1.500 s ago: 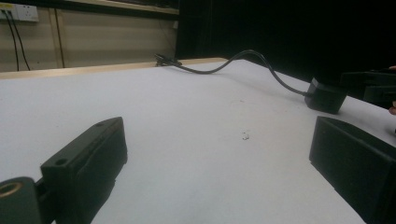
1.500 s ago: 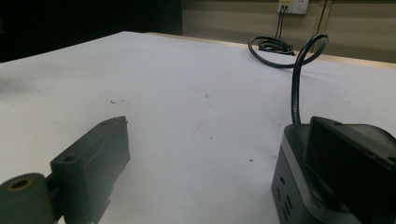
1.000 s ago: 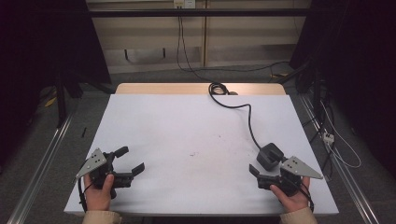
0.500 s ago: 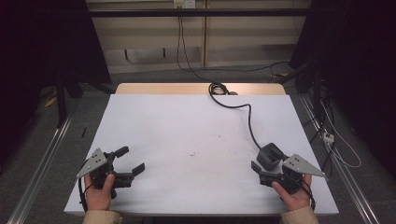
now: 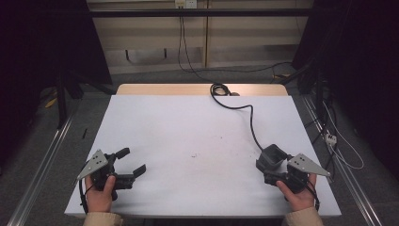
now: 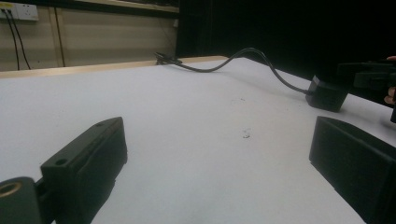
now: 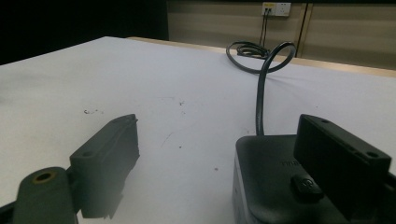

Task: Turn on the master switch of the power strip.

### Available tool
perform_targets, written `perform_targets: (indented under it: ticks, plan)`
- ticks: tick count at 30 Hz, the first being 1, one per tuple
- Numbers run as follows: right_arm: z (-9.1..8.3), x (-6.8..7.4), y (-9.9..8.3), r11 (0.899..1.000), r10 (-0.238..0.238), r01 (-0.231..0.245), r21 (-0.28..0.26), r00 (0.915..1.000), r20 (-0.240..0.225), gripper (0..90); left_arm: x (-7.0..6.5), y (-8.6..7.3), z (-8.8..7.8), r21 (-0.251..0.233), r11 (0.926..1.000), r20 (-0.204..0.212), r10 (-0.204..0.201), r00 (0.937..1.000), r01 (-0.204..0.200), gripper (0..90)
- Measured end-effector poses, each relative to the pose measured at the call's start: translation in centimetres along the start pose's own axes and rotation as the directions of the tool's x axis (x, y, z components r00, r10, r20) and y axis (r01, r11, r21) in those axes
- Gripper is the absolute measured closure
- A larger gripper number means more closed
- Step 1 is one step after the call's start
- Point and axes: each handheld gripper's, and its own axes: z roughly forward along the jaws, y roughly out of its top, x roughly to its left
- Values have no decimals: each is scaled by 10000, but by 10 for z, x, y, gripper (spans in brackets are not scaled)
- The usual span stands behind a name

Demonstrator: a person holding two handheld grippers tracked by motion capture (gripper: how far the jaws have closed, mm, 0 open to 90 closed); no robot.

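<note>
Black power adapter (image 7: 275, 186), matte, faint unreadable lettering, cord (image 5: 244, 110) attached; lower right. Right gripper (image 5: 269, 165) open around it, jaws closing; left gripper (image 5: 129, 162) released.

faint raised lettering on the black adapter (image 7: 275, 186), perhaps a brand, too dim to read.

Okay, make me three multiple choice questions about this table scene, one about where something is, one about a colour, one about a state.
1. Where does the power adapter lie?
A. at the right gripper
B. at the left gripper
C. at the table's far left corner

2. What colour is the adapter's cable?
A. white
B. black
C. red

3. How do the left gripper's jaws stand?
A. shut on the cable
B. shut on nothing
C. open, nothing between them

Answers: 1 A, the high view shows it there. 2 B, it is black throughout. 3 C, bare table lies between them.
</note>
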Motion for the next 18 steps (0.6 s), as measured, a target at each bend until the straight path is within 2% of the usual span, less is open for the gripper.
perform_targets:
  ticks: [10, 18]
  plan:
    - [-1, -4, 2, 10000, 48, -47, -69, 9998, 181, 180, 0, 0, 0, -2, 10000, -3, -1, 10000, 1, 39]
    - [-2, -8, 3, 10000, -4, 6, -76, 9997, 259, 258, 0, 0, 0, -49, 10000, 4, -15, 10000, 15, 39]
